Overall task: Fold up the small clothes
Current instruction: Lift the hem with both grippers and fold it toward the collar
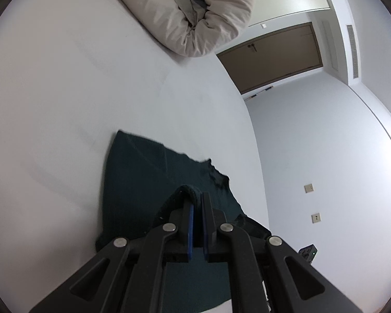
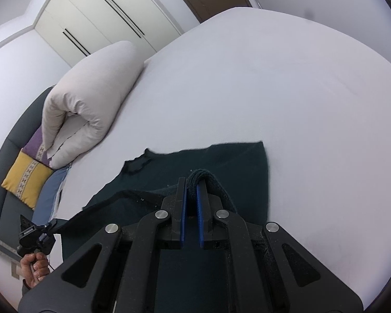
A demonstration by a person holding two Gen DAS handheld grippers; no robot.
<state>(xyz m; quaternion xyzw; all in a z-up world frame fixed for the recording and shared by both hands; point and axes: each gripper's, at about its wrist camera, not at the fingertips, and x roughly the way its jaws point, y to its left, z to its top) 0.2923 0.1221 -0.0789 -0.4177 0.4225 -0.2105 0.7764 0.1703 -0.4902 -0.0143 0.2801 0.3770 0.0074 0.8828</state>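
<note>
Garment: one dark green knit garment [image 1: 143, 182] is lying on the white bed [image 1: 65, 91], its far part spreading flat; its near edge is being lifted off the sheet.
Left gripper [image 1: 196, 200]: jaws are clenching a rolled fold of the knit at the tips; the cloth is humping over the blue pads.
Right gripper [image 2: 191, 185]: likewise clamping a thick roll of the same edge; grip is looking secure.
Step in hand: judged to be carrying the near edge over toward the far one.
Advice: both hands are best travelling level and together, keeping the edge taut between them; corners are best matched before letting go.
Count: garments, one; grippers, two; beige folded duvet [image 2: 91, 91], one; cushions [image 2: 26, 177] showing, at least two; person's hand [image 2: 35, 266], one in view.
</note>
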